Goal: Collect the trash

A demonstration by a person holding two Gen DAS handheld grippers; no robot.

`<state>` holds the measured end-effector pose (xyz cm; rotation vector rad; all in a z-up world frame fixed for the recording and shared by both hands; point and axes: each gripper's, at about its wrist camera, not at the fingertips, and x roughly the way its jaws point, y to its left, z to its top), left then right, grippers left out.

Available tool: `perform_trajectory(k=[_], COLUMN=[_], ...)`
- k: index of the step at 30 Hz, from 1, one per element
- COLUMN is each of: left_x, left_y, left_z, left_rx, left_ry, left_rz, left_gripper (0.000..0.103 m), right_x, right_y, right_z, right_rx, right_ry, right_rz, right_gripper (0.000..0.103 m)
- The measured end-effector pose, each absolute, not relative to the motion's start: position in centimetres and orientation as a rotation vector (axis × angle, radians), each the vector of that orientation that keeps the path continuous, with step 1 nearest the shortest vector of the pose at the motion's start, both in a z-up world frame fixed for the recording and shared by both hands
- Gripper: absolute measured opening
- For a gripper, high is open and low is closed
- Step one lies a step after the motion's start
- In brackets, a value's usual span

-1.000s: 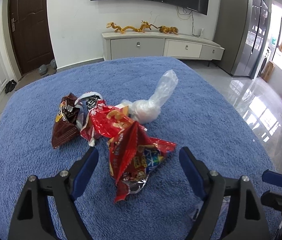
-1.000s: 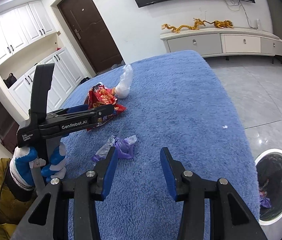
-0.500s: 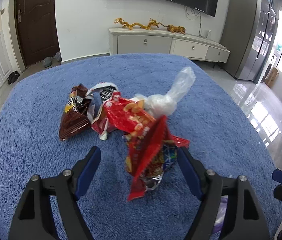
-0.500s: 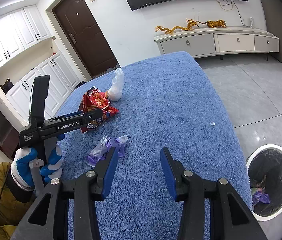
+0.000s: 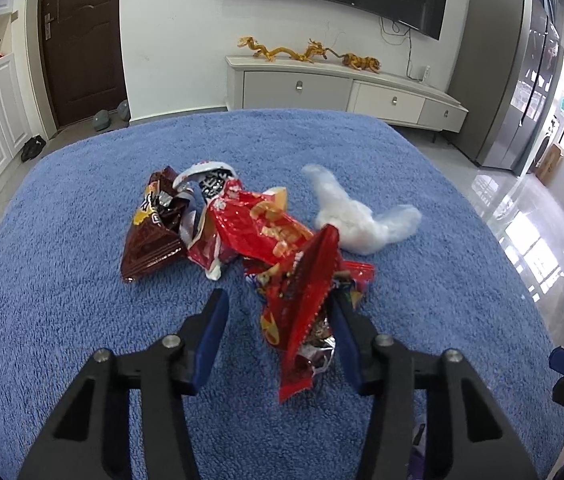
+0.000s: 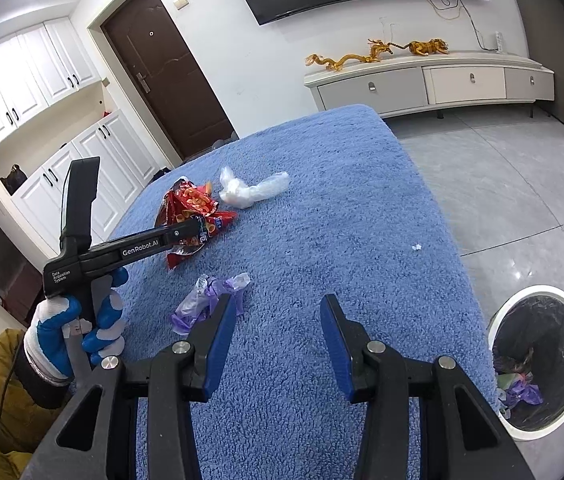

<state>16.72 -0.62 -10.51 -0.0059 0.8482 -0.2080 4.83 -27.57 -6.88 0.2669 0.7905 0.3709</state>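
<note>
a few scraps already lie in the bin (image 6: 537,360) at the near right; my left gripper (image 5: 278,320) is spread around the red wrapper (image 5: 305,300), my right gripper (image 6: 278,330) spread and empty beside the purple scrap (image 6: 210,296); brown packet (image 5: 154,232) and white bag (image 5: 357,220) remain on the blue table (image 5: 62,320).

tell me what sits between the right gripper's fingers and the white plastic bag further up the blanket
In the right wrist view, only bare blue blanket lies between the right gripper and the white plastic bag. The crumpled purple wrapper lies off to the left, by the left finger.

Wrappers (image 5: 266,232) piled mid-blanket (image 5: 62,300), plastic bag (image 5: 357,220) just right, bin (image 6: 537,360) on floor.
</note>
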Motion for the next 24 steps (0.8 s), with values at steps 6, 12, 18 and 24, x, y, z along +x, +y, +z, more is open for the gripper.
perform_trajectory(k=[6,12,18,24], left_x=[15.8,14.4,13.1,12.1], left_y=[-0.8,-1.8,-4.9,-10.0], left_z=[-9.7,-7.6,-5.0,-3.5], left_rx=[0.008,0.054,0.117,0.182], left_ry=[0.823,0.757,0.693,0.657], left_rz=[-0.184,-0.151,-0.193,-0.277], left_gripper=[0.049,0.049,0.049,0.049], right_x=[4.9,4.7,4.0,2.8], right_y=[-27.9,-28.7,-30.4,-33.7], right_z=[-6.9,-6.8,-6.4,-5.7], right_rx=[0.275,0.286,0.307,0.334], right_ry=[0.782,0.763,0.735,0.693], right_rz=[0.372,0.365,0.343,0.284], right_gripper=[0.042,0.042,0.042,0.042])
